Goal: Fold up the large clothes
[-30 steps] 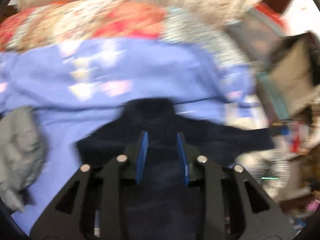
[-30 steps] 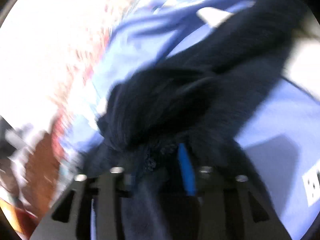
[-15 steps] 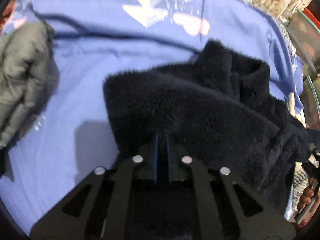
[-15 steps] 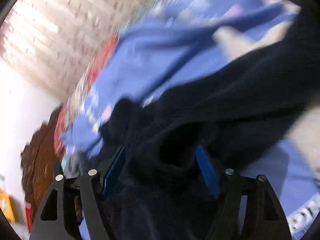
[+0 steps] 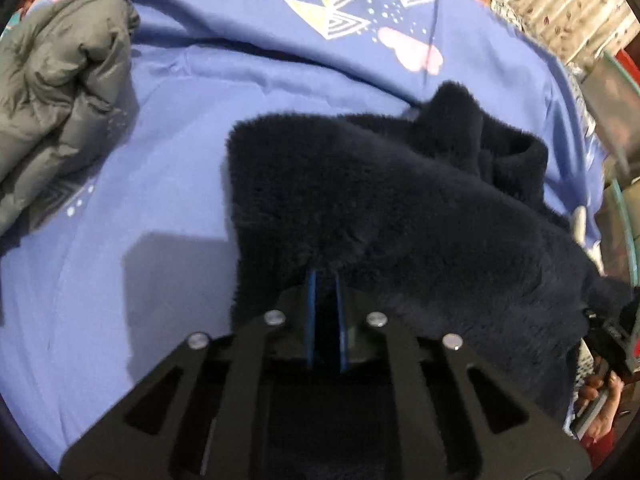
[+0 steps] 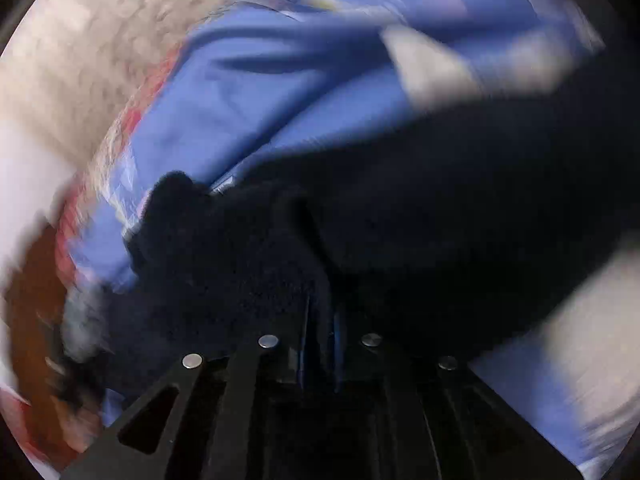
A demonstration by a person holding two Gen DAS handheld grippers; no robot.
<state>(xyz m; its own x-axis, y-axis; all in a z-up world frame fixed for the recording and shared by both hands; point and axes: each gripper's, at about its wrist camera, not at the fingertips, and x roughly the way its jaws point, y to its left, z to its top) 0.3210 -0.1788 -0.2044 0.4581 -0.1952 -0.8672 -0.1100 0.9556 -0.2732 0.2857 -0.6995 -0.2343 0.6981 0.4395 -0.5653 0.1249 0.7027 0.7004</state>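
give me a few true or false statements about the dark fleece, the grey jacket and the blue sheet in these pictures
1. The dark fleece lies on the blue sheet. True.
2. The grey jacket lies on top of the fleece. False: it sits apart from it, at the sheet's left edge in the left wrist view.
3. The left gripper has fleece between its jaws. True; the jaws are opening slightly.
4. The sheet is plain, with no print. False: it shows triangles and a pink heart.
5. The right gripper is far from the fleece. False: dark fleece sits right at its jaws, which are opening.
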